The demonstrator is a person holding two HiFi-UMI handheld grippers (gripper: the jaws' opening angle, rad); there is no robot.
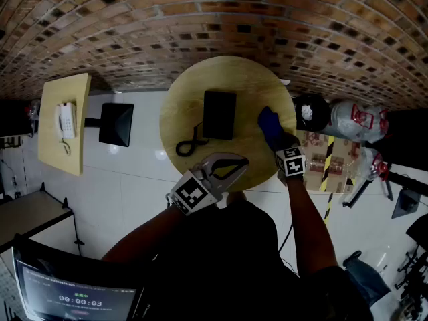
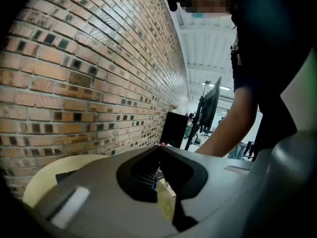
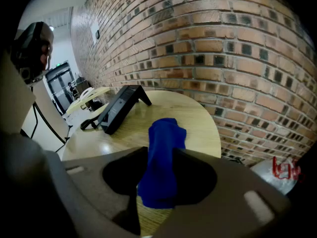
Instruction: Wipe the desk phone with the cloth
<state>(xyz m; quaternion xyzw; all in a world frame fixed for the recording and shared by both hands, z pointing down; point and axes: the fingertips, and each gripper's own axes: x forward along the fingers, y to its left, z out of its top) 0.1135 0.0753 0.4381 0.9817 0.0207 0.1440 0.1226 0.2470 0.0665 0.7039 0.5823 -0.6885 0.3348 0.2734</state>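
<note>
A black desk phone [image 1: 219, 115] lies on the round wooden table [image 1: 180, 99], with its black cord [image 1: 189, 144] curled at its near left. In the right gripper view the phone [image 3: 118, 108] is left of the jaws and further off. My right gripper [image 1: 275, 139] is at the table's right side, shut on a blue cloth [image 1: 269, 124]. The cloth [image 3: 162, 157] hangs bunched between the jaws of that gripper [image 3: 161, 150]. My left gripper [image 1: 242, 163] hovers over the table's near edge, its tips closed together and holding nothing; it [image 2: 159, 148] points along the brick wall.
A brick wall [image 1: 200, 19] curves behind the table. At the left is a second table [image 1: 50, 146] with a white phone [image 1: 65, 120] and a black screen [image 1: 116, 124]. At the right are a black bin [image 1: 311, 112], bags [image 1: 351, 119] and cardboard boxes [image 1: 321, 159]. A monitor [image 1: 73, 296] sits lower left.
</note>
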